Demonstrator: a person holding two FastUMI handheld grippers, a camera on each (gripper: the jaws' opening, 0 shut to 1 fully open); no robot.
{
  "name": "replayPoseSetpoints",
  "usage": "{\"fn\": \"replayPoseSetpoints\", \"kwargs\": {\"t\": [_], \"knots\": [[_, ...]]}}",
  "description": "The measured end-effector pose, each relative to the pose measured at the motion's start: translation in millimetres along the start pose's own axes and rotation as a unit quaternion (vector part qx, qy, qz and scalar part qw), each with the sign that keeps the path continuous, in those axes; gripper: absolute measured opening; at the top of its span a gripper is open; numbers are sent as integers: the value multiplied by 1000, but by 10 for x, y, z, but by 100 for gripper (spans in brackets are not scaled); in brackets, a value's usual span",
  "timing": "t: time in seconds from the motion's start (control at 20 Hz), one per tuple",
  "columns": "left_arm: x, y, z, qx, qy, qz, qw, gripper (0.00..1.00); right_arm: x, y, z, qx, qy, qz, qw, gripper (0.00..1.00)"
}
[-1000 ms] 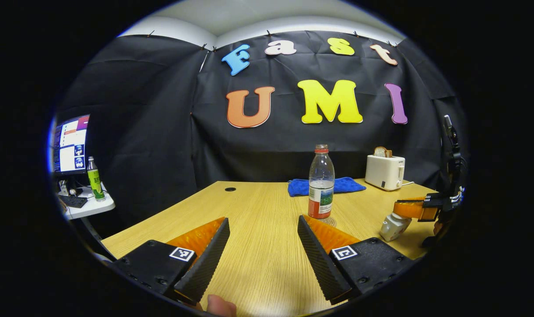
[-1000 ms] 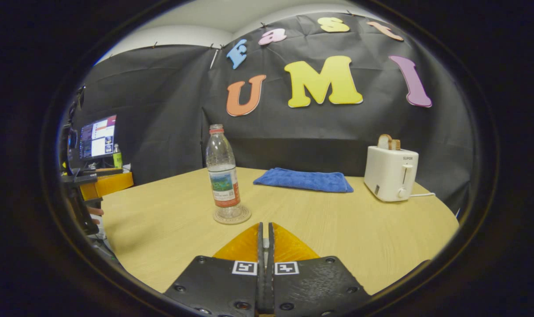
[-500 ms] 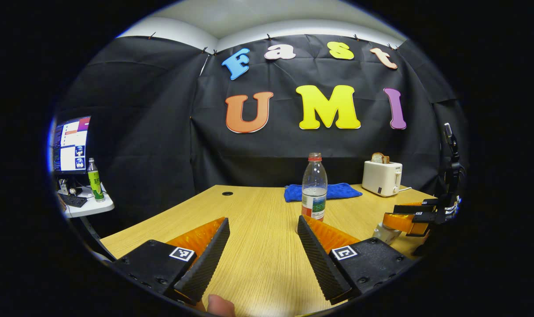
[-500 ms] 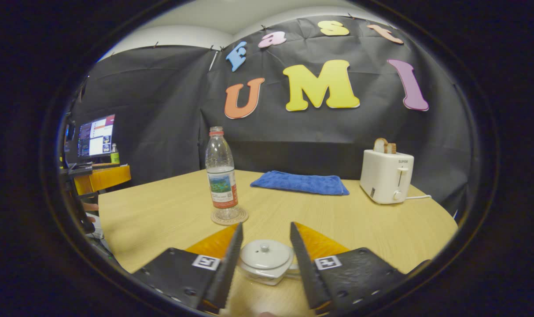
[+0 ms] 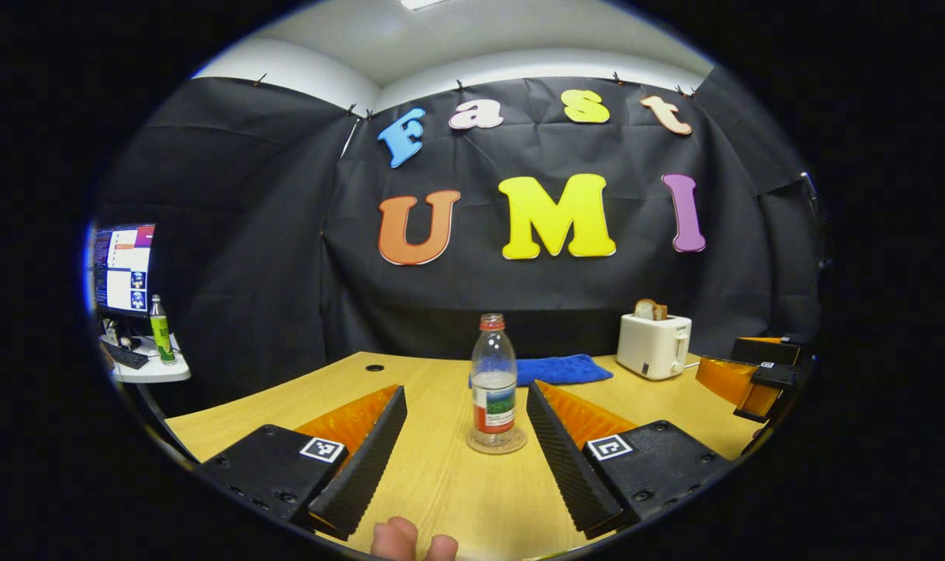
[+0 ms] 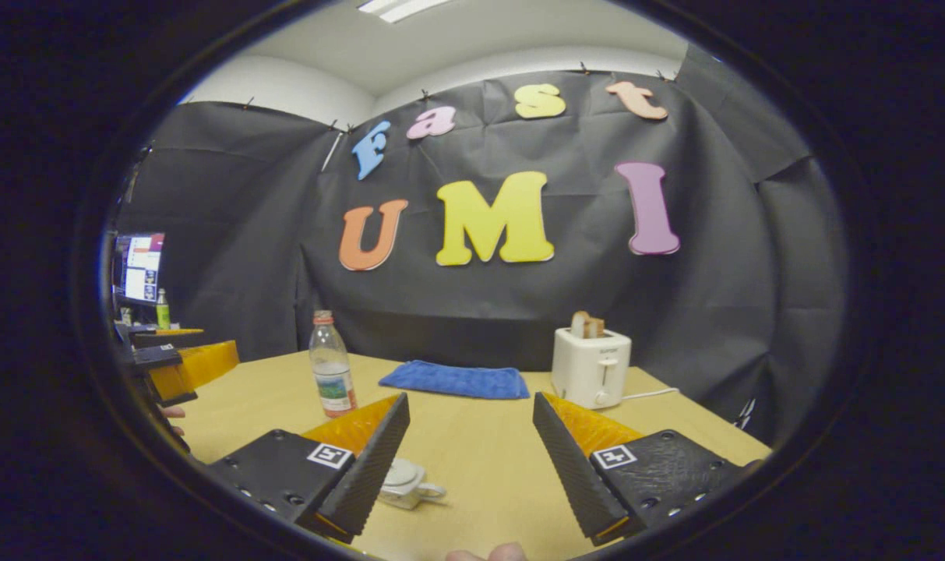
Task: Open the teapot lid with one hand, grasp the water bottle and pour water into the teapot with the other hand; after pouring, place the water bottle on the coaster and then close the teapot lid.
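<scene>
While both tongs stand released, the clear plastic water bottle with a red cap (image 5: 493,382) stands upright on its round coaster (image 5: 496,442), framed between the left tongs (image 5: 464,405). Beside the right tongs (image 6: 470,417), the small white lidded teapot (image 6: 403,482) sits on the wooden desk (image 6: 472,460) just by the left finger.

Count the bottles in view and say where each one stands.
2. The clear water bottle stands on the coaster on the wooden table; a green bottle stands on the side desk by the monitor.

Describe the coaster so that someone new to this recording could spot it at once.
Start at the wooden table in front of the black cloth wall. Near its middle stands a clear water bottle with a red cap; the coaster is the small round disc directly beneath it, the only flat round thing on the table.
</scene>
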State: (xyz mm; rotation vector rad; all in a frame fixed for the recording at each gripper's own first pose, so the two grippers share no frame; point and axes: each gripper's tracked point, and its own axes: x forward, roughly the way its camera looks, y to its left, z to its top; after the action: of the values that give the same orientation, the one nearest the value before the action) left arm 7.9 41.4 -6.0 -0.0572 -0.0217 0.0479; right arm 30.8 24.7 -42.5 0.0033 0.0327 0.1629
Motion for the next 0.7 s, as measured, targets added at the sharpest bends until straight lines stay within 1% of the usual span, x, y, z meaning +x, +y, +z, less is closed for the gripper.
{"fn": "replayPoseSetpoints", "kwargs": {"t": [0.05, 0.2, 0.3, 0.4, 0.5, 0.6, 0.7], "knots": [[-7, -113, 33, 1, -1, -7, 1000, 97, -100, -122, 75, -3, -8, -15, 1000, 96], [-82, -304, 198, 14, -12, -12, 1000, 97, -368, -440, 270, -7, -26, -59, 998, 96], [-141, -475, 304, 9, -21, -27, 999, 96, -510, -553, 329, -6, -32, -80, 996, 96], [-173, -527, 338, 11, -20, -37, 999, 97, -616, -584, 354, -7, -35, -89, 995, 96], [-206, -519, 373, 14, -20, -39, 999, 96, -661, -551, 365, -1, -34, -90, 995, 95], [-231, -505, 389, 9, -20, -42, 999, 96, -651, -444, 353, 1, -28, -82, 996, 96], [-240, -488, 397, 9, -20, -41, 999, 96, -610, -353, 346, -10, -21, -75, 997, 96]]}}
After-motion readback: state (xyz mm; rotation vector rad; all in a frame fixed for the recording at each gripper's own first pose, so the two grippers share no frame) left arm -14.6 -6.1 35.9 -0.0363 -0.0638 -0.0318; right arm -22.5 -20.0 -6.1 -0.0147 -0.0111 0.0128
